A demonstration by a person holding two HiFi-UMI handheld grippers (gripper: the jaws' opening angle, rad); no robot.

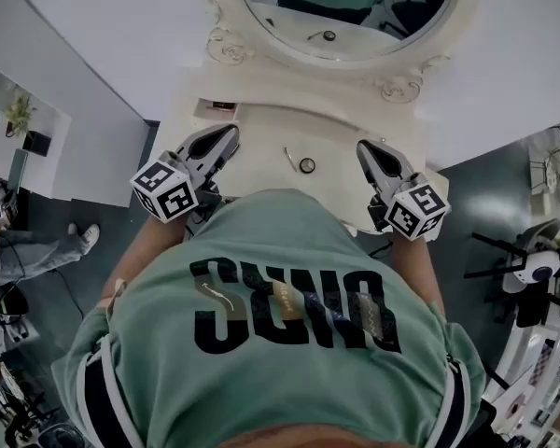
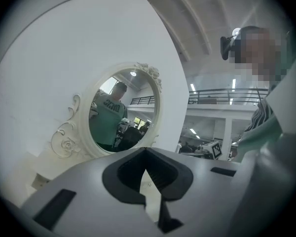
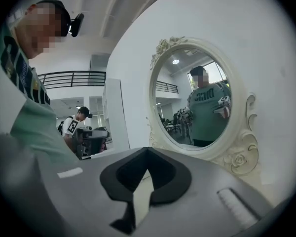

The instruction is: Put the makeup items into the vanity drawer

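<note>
Torso (image 1: 289,325) over vanity (image 1: 261,133), mirror (image 1: 355,26) behind

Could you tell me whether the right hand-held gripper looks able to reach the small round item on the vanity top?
Probably yes: only bare vanity top lies between the right hand-held gripper and the small round item, though its shut jaws must open first.

Mint-green T-shirt (image 1: 289,343) up front, big dark block letters across the chest, and dark sleeves (image 1: 98,399) with pale stripes. Now the left gripper (image 1: 229,138) and right gripper (image 1: 364,147): smooth grey shells, black pads, each carrying a cube of black-and-white square markers.
</note>
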